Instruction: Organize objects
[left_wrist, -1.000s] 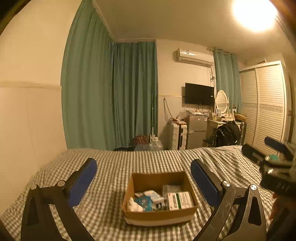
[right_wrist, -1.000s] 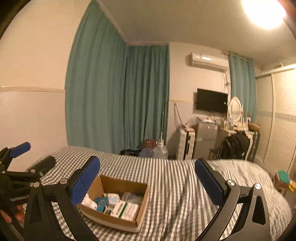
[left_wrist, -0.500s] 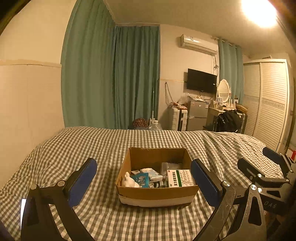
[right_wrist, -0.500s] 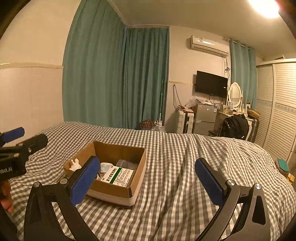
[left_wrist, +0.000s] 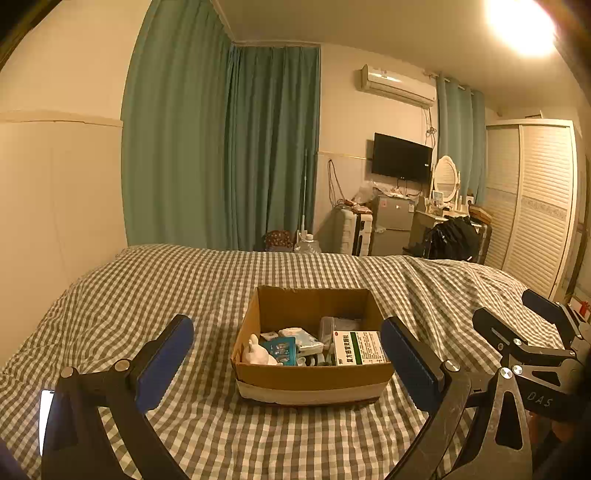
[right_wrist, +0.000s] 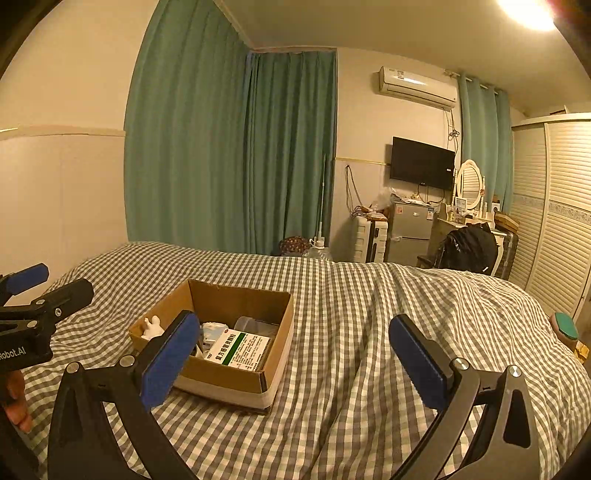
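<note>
The left gripper (left_wrist: 286, 363) hangs above the checked bedspread (left_wrist: 184, 295) with its jaws spread wide, holding nothing and touching nothing; the open cardboard box (left_wrist: 312, 380) sits on the bed between its blue pads (left_wrist: 164, 363); inside lie a green-and-white medicine carton (left_wrist: 358, 348), a small white figure (left_wrist: 256, 352) and a few packets; the right gripper (right_wrist: 291, 363) is likewise wide apart and empty, hovering over bare bedspread just to the right of the box, its left finger overlapping the box's near corner in view.
</note>
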